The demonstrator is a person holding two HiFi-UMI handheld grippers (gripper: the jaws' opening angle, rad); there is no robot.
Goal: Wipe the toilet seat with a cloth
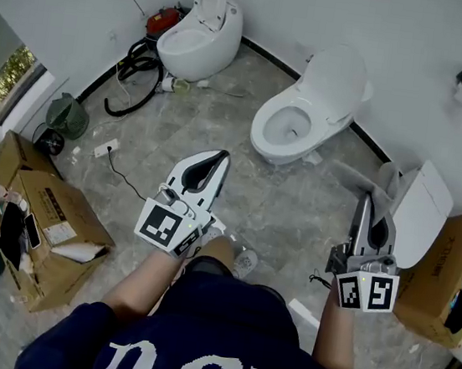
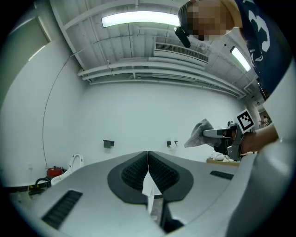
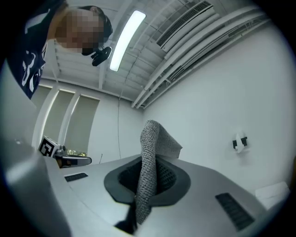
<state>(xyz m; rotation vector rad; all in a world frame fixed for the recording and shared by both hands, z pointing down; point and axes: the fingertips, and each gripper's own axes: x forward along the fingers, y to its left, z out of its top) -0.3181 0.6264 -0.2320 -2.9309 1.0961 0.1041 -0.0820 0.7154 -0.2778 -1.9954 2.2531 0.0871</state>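
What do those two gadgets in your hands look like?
Both are pale grey. The left claw and right claw have tapered jaws lined with black ribbed pads; each carries a cube of black-and-white square markers. The wearer's top is navy.

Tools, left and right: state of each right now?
left tool: closed, nothing visibly gripped.
right tool: closed on the grey cloth.

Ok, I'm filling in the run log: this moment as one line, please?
left gripper shut | right gripper shut on grey cloth | both held near the body | cloth not touching toilet seat
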